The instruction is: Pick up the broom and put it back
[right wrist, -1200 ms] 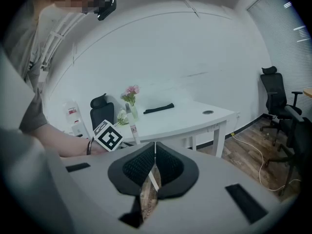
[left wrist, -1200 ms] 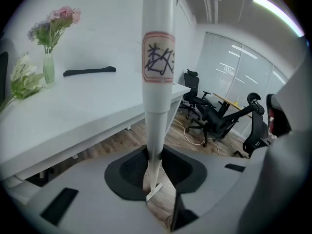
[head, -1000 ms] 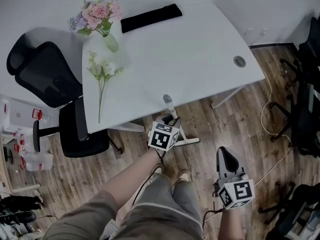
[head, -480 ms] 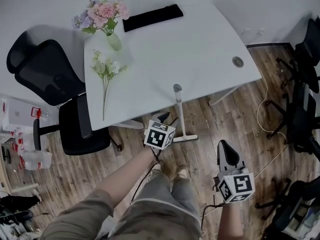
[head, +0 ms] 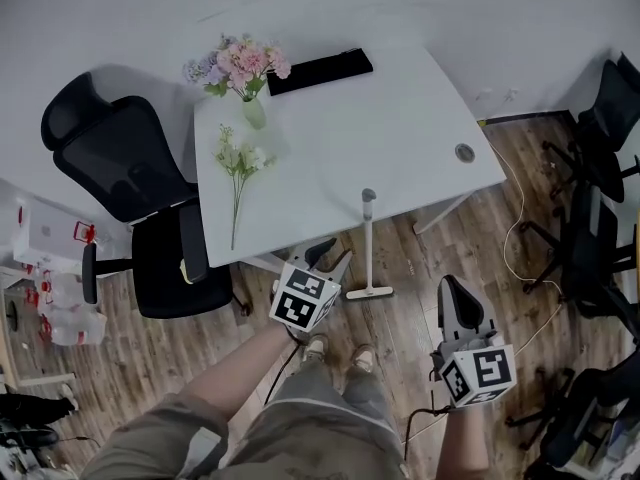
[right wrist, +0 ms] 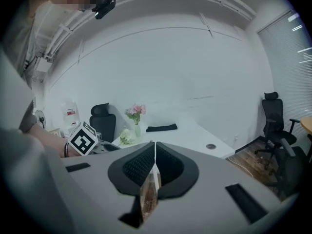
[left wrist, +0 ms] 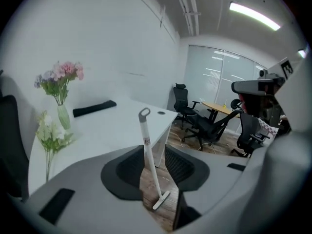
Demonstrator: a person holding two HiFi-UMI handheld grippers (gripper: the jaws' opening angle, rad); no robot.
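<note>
The left gripper (left wrist: 155, 165) has its jaws apart, just narrowed, gripping nothing. The right gripper (right wrist: 154, 162) has its jaws together, empty. Just ahead, the slim white broom (head: 368, 243), loop-topped, stands upright against the bench (head: 400, 138) edge, its flat head on the floor (head: 425, 268).

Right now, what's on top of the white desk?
A vase of pink flowers, a loose white flower sprig lying flat, a black pad at the far edge, and a round grommet. Anything under the pad is hidden.

One broom (head: 368, 243), one white desk (head: 400, 118), one vase (head: 254, 114), two claws (head: 325, 257) (head: 449, 286)
</note>
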